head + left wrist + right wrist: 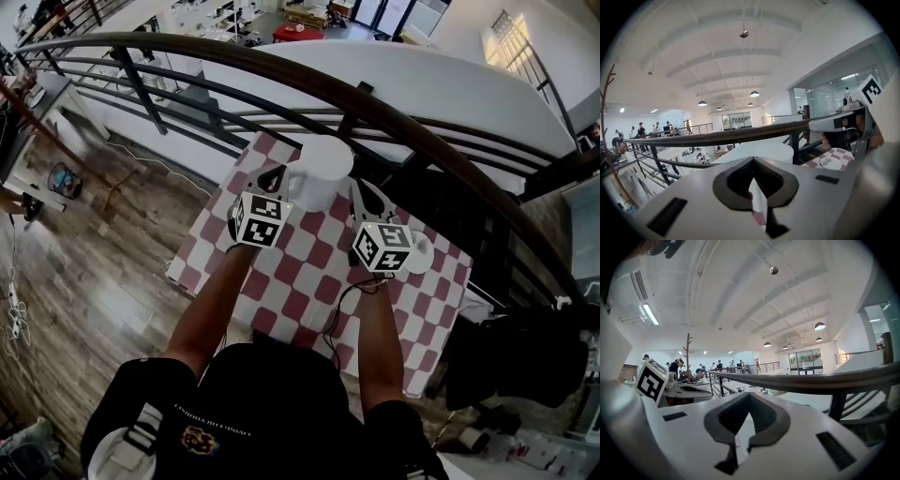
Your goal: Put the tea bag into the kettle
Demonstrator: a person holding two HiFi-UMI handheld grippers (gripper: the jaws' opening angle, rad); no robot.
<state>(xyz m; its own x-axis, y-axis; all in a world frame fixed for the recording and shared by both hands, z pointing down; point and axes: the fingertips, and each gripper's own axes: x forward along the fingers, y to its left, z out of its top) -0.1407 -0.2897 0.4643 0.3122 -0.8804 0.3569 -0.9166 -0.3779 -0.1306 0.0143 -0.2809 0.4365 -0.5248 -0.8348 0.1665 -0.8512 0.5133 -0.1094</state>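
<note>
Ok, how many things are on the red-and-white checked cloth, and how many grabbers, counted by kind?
Tall white kettle: 1
Small round white saucer: 1
Hand-held two-jaw grippers, left gripper and right gripper: 2
Total: 4

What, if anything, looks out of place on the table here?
Nothing stands out. The kettle stands upright on the table, a dish sits beside the right gripper, both it and the left gripper are shut, nothing spilled.

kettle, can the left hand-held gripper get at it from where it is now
Probably yes. The left hand-held gripper is right beside the white kettle on the checked table, with nothing between them. Its jaws are shut, so they would need opening to grasp.
</note>
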